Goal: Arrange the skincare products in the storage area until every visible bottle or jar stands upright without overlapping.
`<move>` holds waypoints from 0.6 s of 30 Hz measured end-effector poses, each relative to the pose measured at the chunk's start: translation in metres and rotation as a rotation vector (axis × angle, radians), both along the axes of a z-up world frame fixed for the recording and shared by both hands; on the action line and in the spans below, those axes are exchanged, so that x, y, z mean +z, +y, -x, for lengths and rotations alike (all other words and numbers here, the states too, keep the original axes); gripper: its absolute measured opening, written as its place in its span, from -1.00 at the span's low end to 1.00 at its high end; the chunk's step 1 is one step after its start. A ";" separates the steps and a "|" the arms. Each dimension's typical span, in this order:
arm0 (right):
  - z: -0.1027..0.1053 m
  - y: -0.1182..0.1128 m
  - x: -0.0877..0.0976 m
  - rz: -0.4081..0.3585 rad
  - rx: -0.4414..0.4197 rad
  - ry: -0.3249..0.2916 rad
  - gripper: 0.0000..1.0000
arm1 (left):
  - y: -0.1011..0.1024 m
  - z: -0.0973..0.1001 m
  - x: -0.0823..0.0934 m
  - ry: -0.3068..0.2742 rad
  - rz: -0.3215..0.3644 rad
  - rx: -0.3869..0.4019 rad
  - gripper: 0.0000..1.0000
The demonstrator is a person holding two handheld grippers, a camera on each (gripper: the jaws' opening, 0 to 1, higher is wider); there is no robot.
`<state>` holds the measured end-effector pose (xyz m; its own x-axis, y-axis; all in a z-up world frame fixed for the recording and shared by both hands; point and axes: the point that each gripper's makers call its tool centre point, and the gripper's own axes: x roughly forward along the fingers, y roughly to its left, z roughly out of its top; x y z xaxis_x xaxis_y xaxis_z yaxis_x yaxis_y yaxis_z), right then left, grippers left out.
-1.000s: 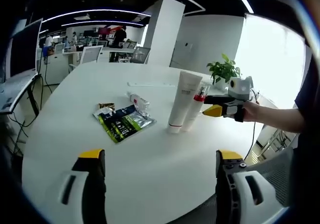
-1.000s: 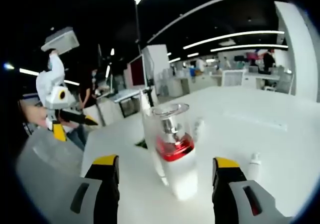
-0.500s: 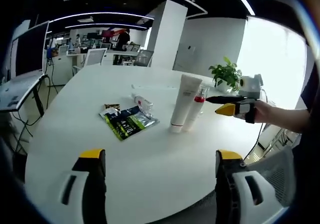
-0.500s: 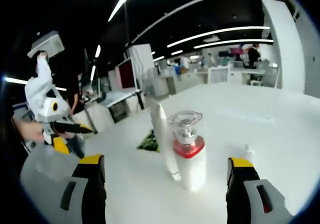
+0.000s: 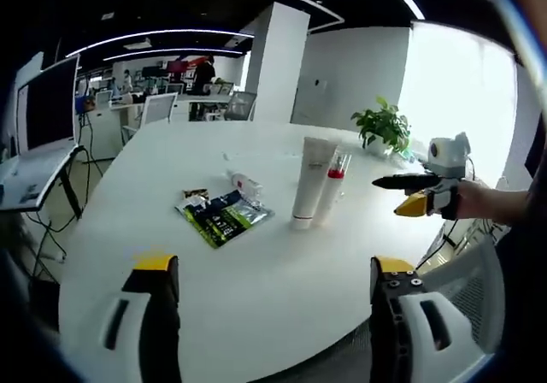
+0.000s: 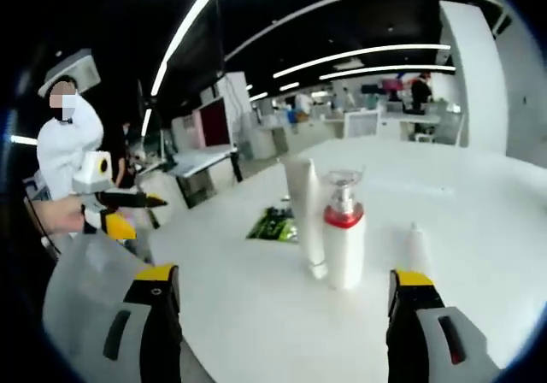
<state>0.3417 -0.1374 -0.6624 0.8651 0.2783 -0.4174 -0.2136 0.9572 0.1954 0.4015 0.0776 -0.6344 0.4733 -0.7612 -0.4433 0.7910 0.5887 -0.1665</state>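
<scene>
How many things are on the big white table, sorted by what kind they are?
Tall white squeeze tube standing on its cap: 1
White pump bottle with red collar and clear cap: 1
Small clear bottle lying on its side: 1
Green and black foil sachets: 1 pile
Total: 4
</scene>
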 end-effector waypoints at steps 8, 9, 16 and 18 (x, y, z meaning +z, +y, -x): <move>0.029 0.003 -0.006 0.102 -0.065 0.078 0.99 | 0.017 -0.010 -0.004 -0.044 0.008 -0.034 0.73; 0.033 0.002 -0.006 0.111 -0.077 0.087 0.99 | 0.018 -0.009 -0.006 -0.042 0.004 -0.047 0.73; 0.059 -0.001 -0.011 0.190 -0.133 0.160 0.99 | 0.013 -0.001 -0.021 -0.023 -0.029 -0.155 0.73; 0.064 -0.001 -0.015 0.202 -0.148 0.170 0.99 | 0.009 0.001 -0.020 -0.020 -0.025 -0.178 0.72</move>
<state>0.2779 -0.1384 -0.6770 0.8029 0.0511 -0.5940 -0.0496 0.9986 0.0188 0.4000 0.0867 -0.6547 0.3409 -0.8225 -0.4552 0.8860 0.4430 -0.1371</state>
